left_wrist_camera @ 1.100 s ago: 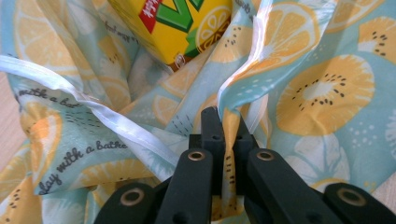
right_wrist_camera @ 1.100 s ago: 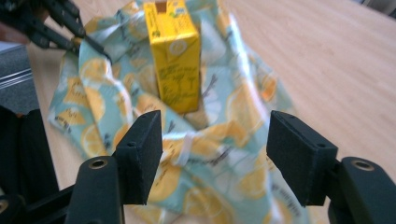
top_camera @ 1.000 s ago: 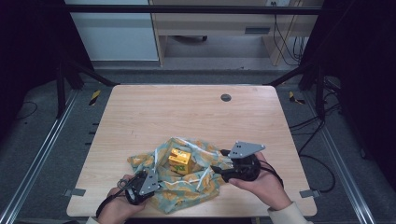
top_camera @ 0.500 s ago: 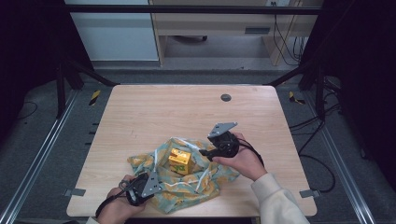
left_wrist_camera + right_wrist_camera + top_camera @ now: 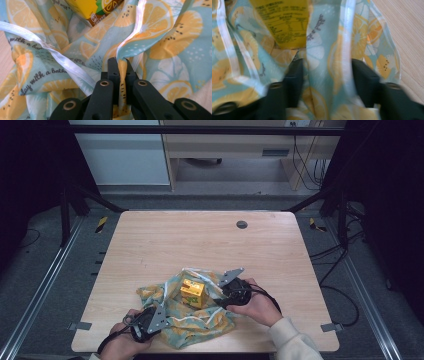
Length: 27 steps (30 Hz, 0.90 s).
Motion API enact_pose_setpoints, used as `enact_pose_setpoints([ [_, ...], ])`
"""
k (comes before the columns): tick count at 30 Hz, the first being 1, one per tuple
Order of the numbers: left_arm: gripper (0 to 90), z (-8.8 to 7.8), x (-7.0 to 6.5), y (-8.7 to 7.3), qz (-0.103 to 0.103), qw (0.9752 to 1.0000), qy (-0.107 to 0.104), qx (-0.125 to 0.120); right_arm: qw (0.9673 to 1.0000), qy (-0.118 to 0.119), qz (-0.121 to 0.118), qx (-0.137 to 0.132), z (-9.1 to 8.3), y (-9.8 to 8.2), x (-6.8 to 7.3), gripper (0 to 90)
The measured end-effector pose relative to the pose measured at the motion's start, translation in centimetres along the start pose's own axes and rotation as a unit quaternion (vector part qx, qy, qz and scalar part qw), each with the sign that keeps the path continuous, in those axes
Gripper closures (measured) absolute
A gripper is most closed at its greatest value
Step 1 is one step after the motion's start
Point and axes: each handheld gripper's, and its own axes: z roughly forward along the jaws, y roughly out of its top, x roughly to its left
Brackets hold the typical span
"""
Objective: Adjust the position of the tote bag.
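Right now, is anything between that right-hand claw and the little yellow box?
Yes. A fold of the lemon-print cloth lies between the open jaws of the right gripper, and the yellow carton stands just beyond it. The cloth is in the way.

Yellow carton [image 5: 96, 10] cut off by top edge; right gripper view blurred.

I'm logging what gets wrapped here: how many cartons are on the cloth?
1: a yellow carton sits near the middle of the citrus-print cloth, between the left claw and right claw. The cloth's folds could hide more.
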Motion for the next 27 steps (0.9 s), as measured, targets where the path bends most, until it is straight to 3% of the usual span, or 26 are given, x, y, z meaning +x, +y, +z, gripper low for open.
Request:
enact_pose_setpoints([
  [3,86.7,-0.1,0.0,-0.2,-0.009,0.9999,-0.004,0.002,0.9999,0.000,0.000,-0.014,-0.6,0.0,0.1,78.1],
  [5,83.0,-0.3,0.1,-0.1,-0.021,0.9997,-0.008,-0.009,0.9995,0.001,0.004,-0.030,-1.1,0.2,0.0,84.4],
  [7,71.5,-0.6,0.3,0.1,-0.042,0.9987,-0.005,-0.030,0.9990,0.000,0.011,-0.043,-1.7,0.2,0.0,85.7],
  [8,66.7,-0.9,0.5,0.2,-0.064,0.9966,-0.008,-0.051,0.9987,0.002,0.011,-0.051,-1.8,0.2,0.0,85.7],
  [10,56.5,-1.2,0.6,0.3,-0.087,0.9931,-0.013,-0.078,0.9977,0.006,0.013,-0.067,-2.2,0.1,0.0,85.5],
  [12,51.5,-1.6,0.8,0.5,-0.097,0.9905,-0.018,-0.096,0.9973,0.008,0.013,-0.072,-2.5,0.1,0.1,85.1],
  [15,46.2,-2.2,0.8,0.9,-0.097,0.9881,-0.032,-0.115,0.9967,0.006,0.016,-0.079,-2.7,0.0,0.0,84.4],
  [20,44.1,-3.1,0.6,1.8,-0.081,0.9863,-0.046,-0.136,0.9963,0.004,0.020,-0.083,-2.8,0.0,-0.1,83.9],
  [22,42.8,-3.2,0.6,2.1,-0.086,0.9844,-0.057,-0.143,0.9963,0.005,0.021,-0.083,-2.7,0.0,-0.1,83.8],
  [25,43.2,-3.1,0.8,2.4,-0.092,0.9835,-0.054,-0.146,0.9966,0.003,0.020,-0.081,-2.5,0.0,0.0,83.5],
  [27,44.5,-2.6,1.3,2.5,-0.109,0.9825,-0.047,-0.144,0.9965,0.005,0.021,-0.081,-2.5,0.0,0.0,83.5],
])
